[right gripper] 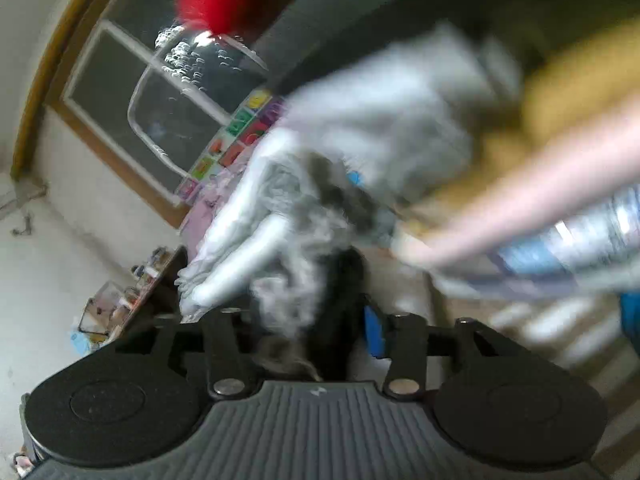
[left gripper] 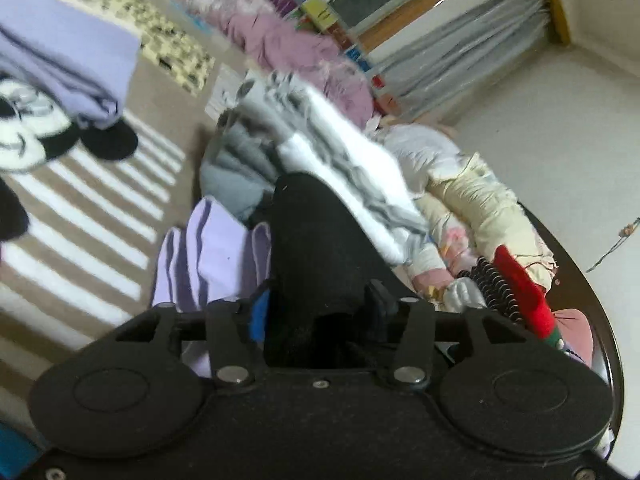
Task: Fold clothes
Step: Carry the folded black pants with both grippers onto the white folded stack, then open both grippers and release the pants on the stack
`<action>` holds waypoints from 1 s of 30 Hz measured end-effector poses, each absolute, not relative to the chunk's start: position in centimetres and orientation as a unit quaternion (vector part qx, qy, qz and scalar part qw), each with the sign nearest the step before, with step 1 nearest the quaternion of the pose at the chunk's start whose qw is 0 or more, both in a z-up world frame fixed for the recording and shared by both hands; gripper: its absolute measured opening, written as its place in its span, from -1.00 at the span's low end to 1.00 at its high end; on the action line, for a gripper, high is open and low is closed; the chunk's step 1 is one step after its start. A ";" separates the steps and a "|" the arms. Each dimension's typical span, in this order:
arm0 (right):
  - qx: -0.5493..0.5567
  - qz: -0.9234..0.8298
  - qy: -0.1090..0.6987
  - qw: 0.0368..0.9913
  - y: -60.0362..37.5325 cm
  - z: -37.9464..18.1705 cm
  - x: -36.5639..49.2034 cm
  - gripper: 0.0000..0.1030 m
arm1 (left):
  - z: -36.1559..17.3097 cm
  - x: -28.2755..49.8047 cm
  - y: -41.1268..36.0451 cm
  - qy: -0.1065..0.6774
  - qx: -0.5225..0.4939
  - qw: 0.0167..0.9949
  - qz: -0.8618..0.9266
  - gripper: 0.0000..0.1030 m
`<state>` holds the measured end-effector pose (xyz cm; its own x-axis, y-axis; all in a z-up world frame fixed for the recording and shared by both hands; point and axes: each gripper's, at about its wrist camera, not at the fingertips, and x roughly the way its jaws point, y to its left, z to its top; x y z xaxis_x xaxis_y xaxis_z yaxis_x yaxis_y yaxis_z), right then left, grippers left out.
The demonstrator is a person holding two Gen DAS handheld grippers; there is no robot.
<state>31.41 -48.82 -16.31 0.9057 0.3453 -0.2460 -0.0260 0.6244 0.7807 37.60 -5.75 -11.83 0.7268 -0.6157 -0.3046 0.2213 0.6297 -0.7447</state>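
Most of the work is still ahead of you: the striped bedspread (left gripper: 80, 216) carries a heap of unfolded clothes (left gripper: 400, 184), white, grey and cream pieces tumbled together, well apart from the only neat item, a folded lilac garment (left gripper: 68, 48) at the far side. A lilac striped piece (left gripper: 208, 256) lies loose just beside your left gripper (left gripper: 316, 304), whose jaws grip a black garment (left gripper: 316, 240). Your right gripper (right gripper: 308, 320) has a grey-and-white garment (right gripper: 288, 216) bunched between its jaws, but blur hides whether they press on it.
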 end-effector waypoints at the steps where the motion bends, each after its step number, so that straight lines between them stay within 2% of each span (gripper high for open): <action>1: 0.422 0.105 0.184 0.881 -48.9 -16.2 31.4 -0.03 | -11.7 37.3 -5.6 0.275 -0.356 0.860 -0.241 0.07; 3: 0.380 0.099 0.182 0.902 -48.3 -14.9 31.4 0.18 | -11.2 36.8 -5.4 0.275 -0.349 0.863 -0.239 0.07; 9: 0.344 0.072 0.171 0.920 -48.2 -13.3 29.6 0.40 | -9.2 34.1 -5.4 0.277 -0.315 0.879 -0.225 0.26; 13: 0.318 0.075 0.165 0.930 -47.3 -11.9 26.8 0.57 | -7.4 31.9 -6.5 0.279 -0.249 0.903 -0.210 0.51; 15: 0.319 0.075 0.177 0.928 -46.7 -11.3 25.6 0.77 | -6.4 30.7 -7.2 0.281 -0.199 0.918 -0.199 0.59; 18: 0.309 0.070 0.196 0.928 -45.5 -10.1 24.4 0.98 | -5.2 28.8 -8.2 0.274 -0.133 0.935 -0.183 0.82; 24: 0.267 0.073 0.242 0.930 -42.2 -7.2 22.9 0.99 | -2.5 25.6 -10.6 0.250 -0.017 0.958 -0.138 1.00; 30: 0.193 0.061 0.276 0.940 -39.9 -5.3 19.7 1.00 | -0.5 22.5 -10.7 0.232 -0.005 0.965 -0.121 1.00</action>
<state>19.68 -39.89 -5.25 0.8400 0.2215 -0.4954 -0.0081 0.9179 0.3967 22.52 -10.71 -0.47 0.8634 -0.2358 -0.4460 0.2307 0.9707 -0.0665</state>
